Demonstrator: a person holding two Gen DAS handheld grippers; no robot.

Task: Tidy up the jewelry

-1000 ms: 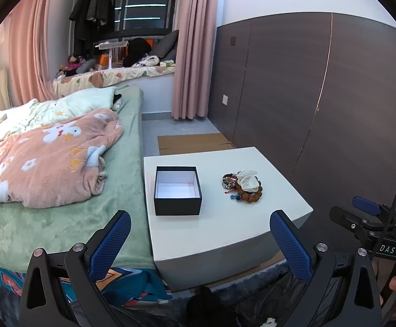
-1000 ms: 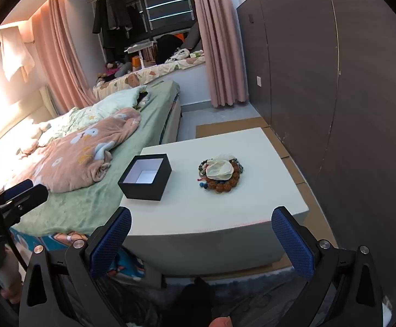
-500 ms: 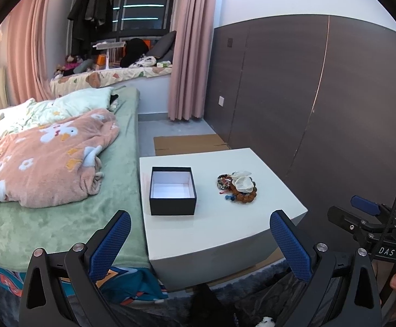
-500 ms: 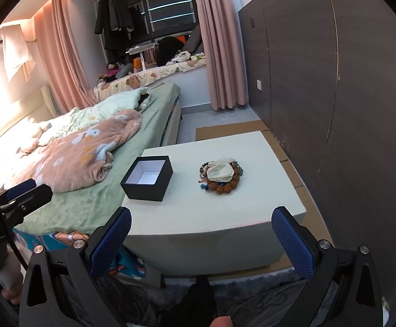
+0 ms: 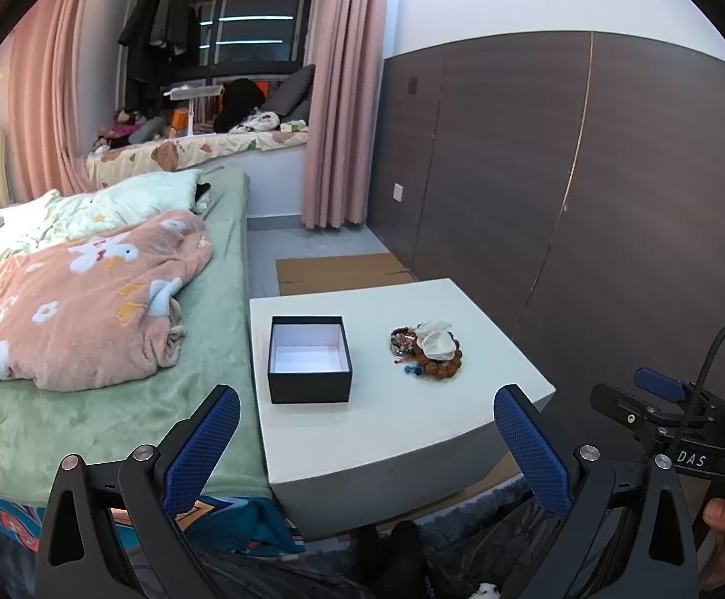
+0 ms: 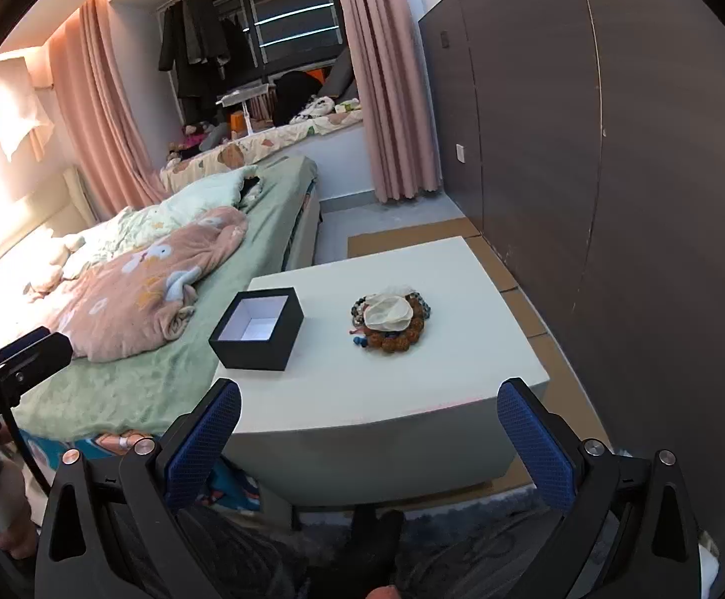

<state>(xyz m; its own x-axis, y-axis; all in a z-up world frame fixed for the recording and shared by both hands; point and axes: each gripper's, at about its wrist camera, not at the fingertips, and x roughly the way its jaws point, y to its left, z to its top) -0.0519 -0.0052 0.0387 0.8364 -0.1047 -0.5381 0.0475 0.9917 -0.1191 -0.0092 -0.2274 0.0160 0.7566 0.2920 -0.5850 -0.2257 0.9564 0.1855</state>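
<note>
Bed (image 5: 113,399) beside table (image 5: 387,429), box (image 5: 309,359) atop.

Bed (image 5: 113,399) on the left with green sheet, pink floral blanket (image 5: 78,309) bunched on top, pale green quilt (image 5: 113,209) behind it. White low table (image 5: 412,429) just beside the bed's edge. Flattened cardboard (image 5: 337,269) on the floor beyond the table. Dark brown wall panels (image 5: 587,189) along the right, white socket (image 5: 398,192) low on them. Pink curtains (image 5: 335,100) flank a dark window (image 5: 247,25); dark clothes (image 5: 158,35) hang in front. Window seat (image 5: 202,149) cluttered with cushions and small stuff, too small to tell apart.
</note>
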